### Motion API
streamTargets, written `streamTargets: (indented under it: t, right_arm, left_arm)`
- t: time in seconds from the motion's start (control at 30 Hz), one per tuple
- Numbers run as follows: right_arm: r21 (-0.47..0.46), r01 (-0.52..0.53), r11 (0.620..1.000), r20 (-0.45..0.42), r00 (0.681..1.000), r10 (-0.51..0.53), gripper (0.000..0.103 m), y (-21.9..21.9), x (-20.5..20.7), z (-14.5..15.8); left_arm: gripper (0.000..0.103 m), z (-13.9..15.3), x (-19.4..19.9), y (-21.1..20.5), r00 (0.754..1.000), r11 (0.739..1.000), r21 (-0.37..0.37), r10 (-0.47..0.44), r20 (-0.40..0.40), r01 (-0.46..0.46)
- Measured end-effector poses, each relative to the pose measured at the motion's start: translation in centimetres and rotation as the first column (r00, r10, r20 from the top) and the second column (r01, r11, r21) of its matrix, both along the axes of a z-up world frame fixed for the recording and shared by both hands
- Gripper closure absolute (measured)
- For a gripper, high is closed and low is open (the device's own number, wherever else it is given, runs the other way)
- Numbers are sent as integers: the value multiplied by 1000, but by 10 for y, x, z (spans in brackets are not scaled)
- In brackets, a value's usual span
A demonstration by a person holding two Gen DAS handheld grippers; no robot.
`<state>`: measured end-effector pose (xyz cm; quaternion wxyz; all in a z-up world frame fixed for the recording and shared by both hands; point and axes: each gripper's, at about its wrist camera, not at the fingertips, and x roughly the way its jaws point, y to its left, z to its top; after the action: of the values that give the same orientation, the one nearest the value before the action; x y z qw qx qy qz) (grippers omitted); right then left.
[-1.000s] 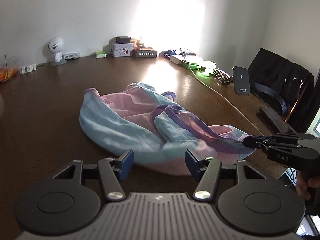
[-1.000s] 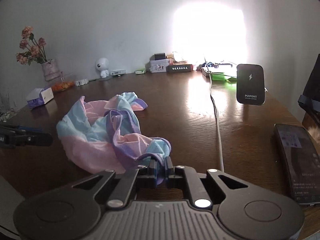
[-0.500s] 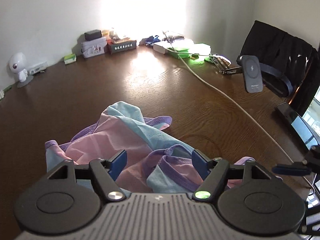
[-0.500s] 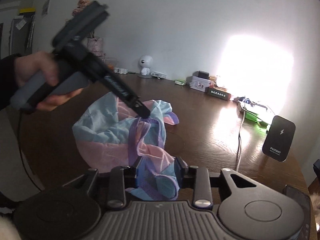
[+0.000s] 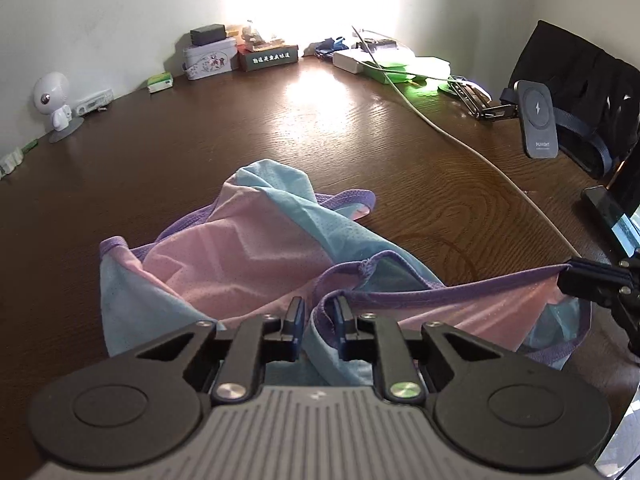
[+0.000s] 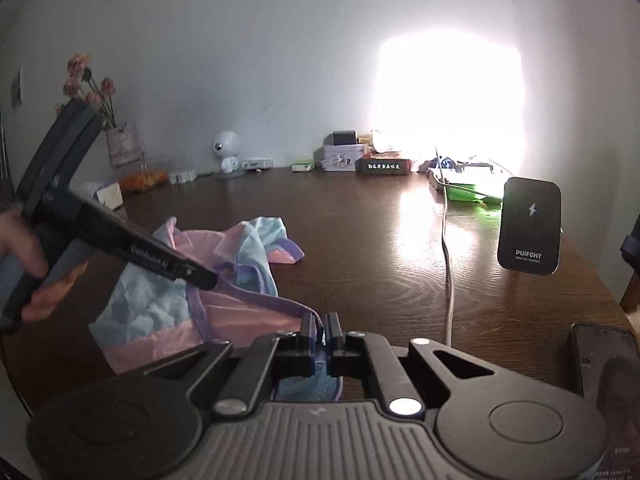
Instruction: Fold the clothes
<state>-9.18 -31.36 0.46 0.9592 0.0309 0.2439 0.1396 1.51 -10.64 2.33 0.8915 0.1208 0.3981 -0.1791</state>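
Stretching the purple hem between my right gripper, clamped on it, and my left gripper, nearly closed around it, I hold the pastel garment low-centre on the bench; uneven pulling could slip the hem free.

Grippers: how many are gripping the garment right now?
2: left gripper shut on the garment's purple hem; right gripper shut on that hem further along.
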Motion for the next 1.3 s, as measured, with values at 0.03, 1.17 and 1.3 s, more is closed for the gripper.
streamTargets:
  t: [0.03, 1.17, 1.3]
  right_arm:
    - [-7, -7, 1000, 13, 1000, 7, 100, 1, -4, 1]
    - [-65, -52, 996, 70, 996, 57, 100, 24, -43, 15]
    - [-74, -43, 996, 48, 998, 47, 96, 25, -38, 10]
  left_arm:
    - [88, 4, -10, 0, 999, 1000, 28, 7, 39, -8]
    - [74, 4, -31, -6, 931, 917, 190, -363, 42, 349]
    - [101, -1, -27, 2, 962, 957, 137, -265, 62, 255]
